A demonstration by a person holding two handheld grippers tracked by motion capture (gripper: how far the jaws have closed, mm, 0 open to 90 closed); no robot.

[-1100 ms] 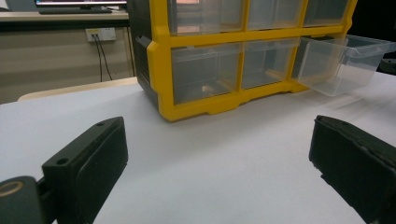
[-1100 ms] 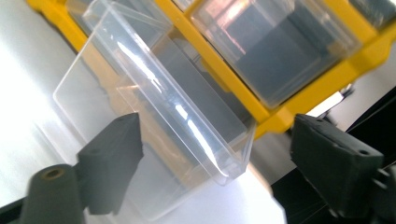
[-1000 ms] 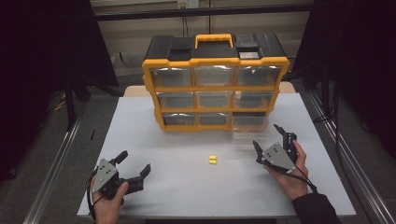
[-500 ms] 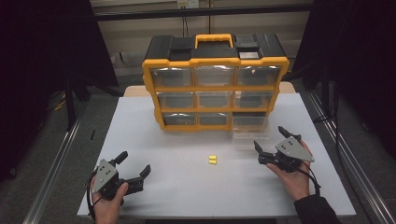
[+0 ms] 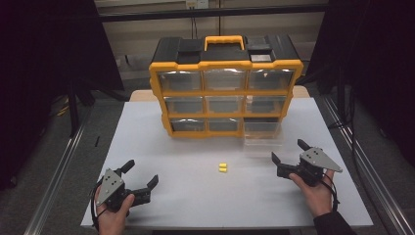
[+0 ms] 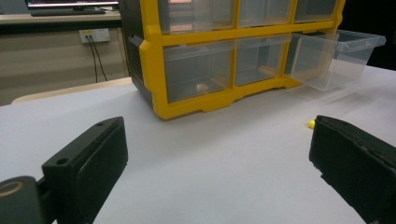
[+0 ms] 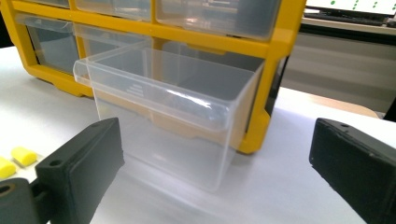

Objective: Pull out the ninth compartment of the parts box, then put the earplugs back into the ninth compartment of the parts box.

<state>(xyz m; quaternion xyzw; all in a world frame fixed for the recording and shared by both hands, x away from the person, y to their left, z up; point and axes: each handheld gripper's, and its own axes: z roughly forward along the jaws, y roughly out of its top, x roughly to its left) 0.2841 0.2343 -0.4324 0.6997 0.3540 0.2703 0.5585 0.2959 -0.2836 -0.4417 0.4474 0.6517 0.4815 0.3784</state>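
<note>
A yellow and black drawer cabinet (image 5: pixel 225 93) stands at the back of the white table. Its bottom right clear drawer (image 5: pixel 264 136) is pulled out and looks empty (image 7: pixel 173 116). Two small yellow pieces (image 5: pixel 223 168) lie on the table in front of the cabinet, also at the left edge of the right gripper view (image 7: pixel 23 156). My right gripper (image 5: pixel 288 151) is open just short of the drawer; its jaws have just been opening with nothing between them. My left gripper (image 5: pixel 142 172) rests open and empty at the front left.
The table's front edge (image 5: pixel 220 226) runs close below both hands. Metal rails (image 5: pixel 54 176) run along the floor on either side. In the left gripper view the cabinet's lower left drawer (image 6: pixel 198 70) holds a small object.
The right gripper has turned from a tilted pose to a flatter one and its jaws stand slightly wider. The left gripper has stayed put.
</note>
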